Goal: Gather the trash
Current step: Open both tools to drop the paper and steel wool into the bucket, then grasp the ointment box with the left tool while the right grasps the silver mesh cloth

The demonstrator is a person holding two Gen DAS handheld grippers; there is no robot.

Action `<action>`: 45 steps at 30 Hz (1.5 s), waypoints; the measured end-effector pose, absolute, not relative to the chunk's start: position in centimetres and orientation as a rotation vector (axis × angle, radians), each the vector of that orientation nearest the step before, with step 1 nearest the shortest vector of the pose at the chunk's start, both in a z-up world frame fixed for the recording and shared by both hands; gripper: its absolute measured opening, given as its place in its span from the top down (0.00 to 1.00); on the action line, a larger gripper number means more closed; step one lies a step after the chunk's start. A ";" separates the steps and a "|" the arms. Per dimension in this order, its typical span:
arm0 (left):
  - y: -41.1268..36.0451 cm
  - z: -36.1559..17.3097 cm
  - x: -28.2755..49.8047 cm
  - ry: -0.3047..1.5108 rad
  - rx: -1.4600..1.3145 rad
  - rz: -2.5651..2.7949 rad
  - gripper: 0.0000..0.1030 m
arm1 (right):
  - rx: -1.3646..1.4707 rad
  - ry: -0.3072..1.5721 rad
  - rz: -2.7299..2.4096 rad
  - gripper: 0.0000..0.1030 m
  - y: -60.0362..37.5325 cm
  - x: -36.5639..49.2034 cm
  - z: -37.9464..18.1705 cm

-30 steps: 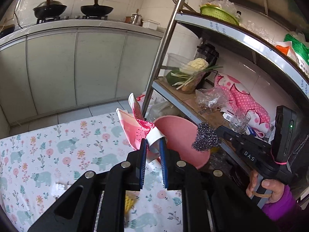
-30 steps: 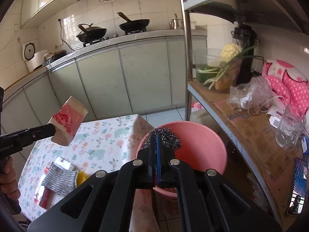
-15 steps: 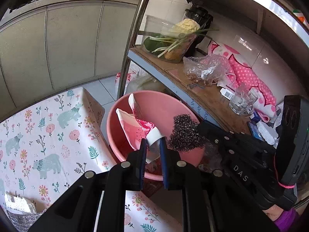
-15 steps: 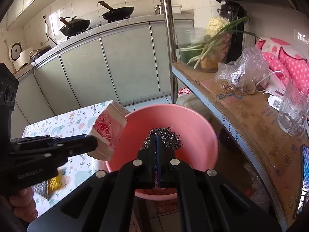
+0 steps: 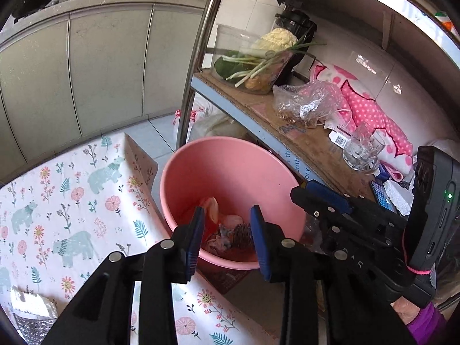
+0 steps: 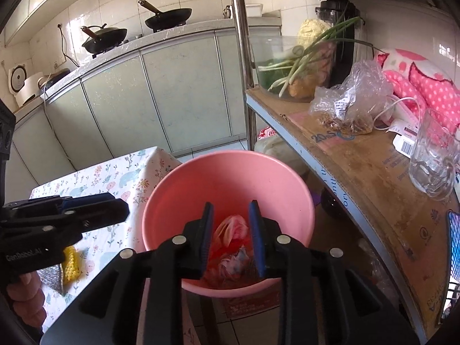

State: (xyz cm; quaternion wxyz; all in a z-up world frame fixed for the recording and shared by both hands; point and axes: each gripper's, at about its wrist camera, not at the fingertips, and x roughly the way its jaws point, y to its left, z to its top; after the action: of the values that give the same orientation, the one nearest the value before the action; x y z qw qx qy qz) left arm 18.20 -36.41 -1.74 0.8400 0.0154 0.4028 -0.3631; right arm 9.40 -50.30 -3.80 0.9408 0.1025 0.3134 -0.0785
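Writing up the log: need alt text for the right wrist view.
The right claw hangs open over a pink basin holding crumpled trash. The left claw pokes in from the left over a floral tablecloth; a cluttered shelf runs along the right.

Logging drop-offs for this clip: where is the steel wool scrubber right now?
The dark steel wool scrubber lies at the bottom of the round pink plastic basin, beside crumpled wrappers, seen between the left gripper's open fingers; the basin sits right of the floral-clothed table.
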 end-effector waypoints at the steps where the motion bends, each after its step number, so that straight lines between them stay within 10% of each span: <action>1: -36.2 -1.3 18.0 0.837 0.030 -0.768 0.69 | 0.204 0.626 -0.158 0.75 -50.0 9.1 -3.4; 27: -14.9 8.1 12.1 0.599 -0.013 -0.510 0.50 | 0.076 0.524 0.159 0.61 -36.6 4.8 2.0; 45: -6.8 -4.9 7.4 1.023 -0.063 -0.380 0.50 | 0.039 0.721 0.378 0.61 -28.1 5.3 -2.3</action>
State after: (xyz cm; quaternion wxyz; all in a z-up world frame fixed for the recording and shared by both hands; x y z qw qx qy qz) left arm 7.35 -6.79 -4.88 0.8543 -0.0299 0.4865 -0.1805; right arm 5.29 -28.13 -2.25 0.9182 0.0190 0.3504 0.1839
